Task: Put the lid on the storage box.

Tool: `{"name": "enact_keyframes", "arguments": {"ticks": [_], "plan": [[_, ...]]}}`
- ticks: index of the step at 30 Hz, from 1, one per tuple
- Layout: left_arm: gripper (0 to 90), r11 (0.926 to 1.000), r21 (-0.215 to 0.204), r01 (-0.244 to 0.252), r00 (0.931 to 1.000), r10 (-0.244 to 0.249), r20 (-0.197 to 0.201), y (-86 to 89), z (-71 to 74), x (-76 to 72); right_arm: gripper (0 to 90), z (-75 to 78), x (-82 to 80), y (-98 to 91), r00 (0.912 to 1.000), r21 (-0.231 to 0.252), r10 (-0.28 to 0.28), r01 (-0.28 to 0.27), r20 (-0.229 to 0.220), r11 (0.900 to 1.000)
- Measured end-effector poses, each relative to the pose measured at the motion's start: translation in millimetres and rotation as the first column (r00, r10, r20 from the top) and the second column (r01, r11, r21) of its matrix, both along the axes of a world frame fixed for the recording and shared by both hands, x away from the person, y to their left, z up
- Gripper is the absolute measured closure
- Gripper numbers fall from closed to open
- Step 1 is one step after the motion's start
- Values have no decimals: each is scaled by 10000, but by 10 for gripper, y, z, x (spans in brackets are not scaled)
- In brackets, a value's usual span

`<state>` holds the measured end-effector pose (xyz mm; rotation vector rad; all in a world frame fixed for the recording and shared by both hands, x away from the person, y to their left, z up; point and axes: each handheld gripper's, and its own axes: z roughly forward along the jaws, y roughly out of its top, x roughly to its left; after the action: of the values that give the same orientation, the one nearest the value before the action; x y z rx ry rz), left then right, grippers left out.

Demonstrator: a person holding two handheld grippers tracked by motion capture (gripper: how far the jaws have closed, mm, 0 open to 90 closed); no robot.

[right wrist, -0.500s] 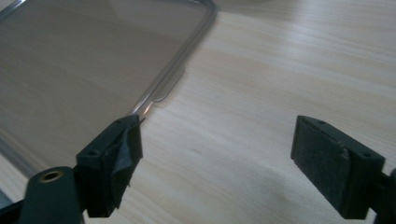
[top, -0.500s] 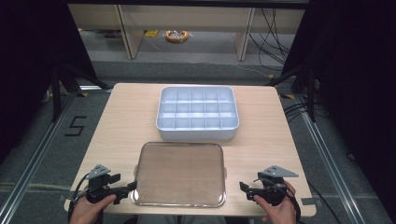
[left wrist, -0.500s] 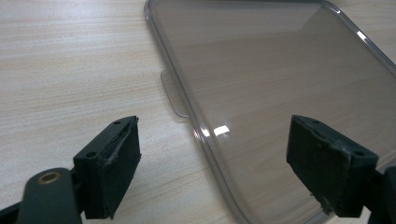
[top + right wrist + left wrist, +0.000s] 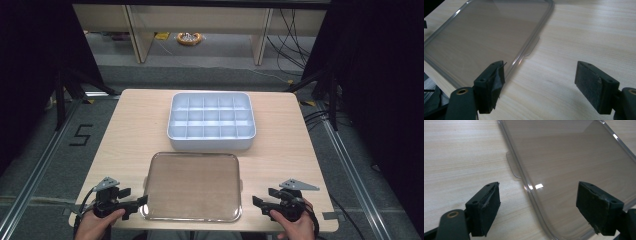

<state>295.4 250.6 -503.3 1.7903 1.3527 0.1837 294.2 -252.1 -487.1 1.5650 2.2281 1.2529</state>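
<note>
From above we see the clear flat rectangular plastic lid (image 4: 192,186) lying on the pale wooden tabletop (image 4: 130,130), just in front of the white compartmented plastic tray (image 4: 210,120). Our left gripper (image 4: 141,202) sits at the lid's left edge, and our right gripper (image 4: 256,202) lies near its right. In the left gripper view the jaws stand apart, straddling the lid's rim (image 4: 574,170). In the right gripper view the jaws gape beside the lid (image 4: 486,32).

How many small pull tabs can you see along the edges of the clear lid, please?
2: one tab on the clear lid's left edge, one tab on its right edge. Others could be hidden.
</note>
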Motion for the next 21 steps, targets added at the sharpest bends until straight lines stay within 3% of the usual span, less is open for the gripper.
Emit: {"name": "enact_keyframes", "arguments": {"ticks": [2,3,4,10,12,14,16,17,18,20,21], "plan": [[222,9999,-133,29,9999,-31,-140,-4,-6,1,260,6,-8,9,9998,197,133,-131,-114,9997],[237,9999,-123,42,9998,-44,-172,-3,-7,2,261,4,-5,15,9998,145,105,-102,-194,9998],[254,9998,-193,94,9997,-98,-204,-6,-10,0,261,-11,15,4,9995,107,303,-304,40,9995],[358,9993,-282,242,9994,-249,-226,-19,-18,-12,264,-17,4,80,9991,150,390,-388,-192,9991],[383,9992,-244,316,9991,-323,-283,-23,-27,-15,264,-34,13,101,9989,289,416,-410,-197,9987],[398,9989,-282,366,9986,-377,-371,-27,-31,-16,270,-26,-7,149,9979,701,279,-237,-592,9973],[418,9990,-310,331,9984,-344,-445,-39,-32,-23,288,-44,2,185,9980,879,300,-251,-555,9958],[428,9984,-131,559,9972,-565,-494,-25,-33,-24,293,-52,19,179,9980,736,476,-444,-421,9963],[437,9985,-250,487,9976,-499,-479,-37,-40,-24,299,-63,27,204,9981,816,492,-461,-374,9956],[459,9983,-345,471,9973,-490,-547,-49,-45,-28,314,-78,34,250,9969,1028,581,-524,-531,9933],[467,9979,-151,630,9962,-638,-594,-39,-43,-30,321,-86,37,264,9967,947,555,-497,-599,9943]]}}
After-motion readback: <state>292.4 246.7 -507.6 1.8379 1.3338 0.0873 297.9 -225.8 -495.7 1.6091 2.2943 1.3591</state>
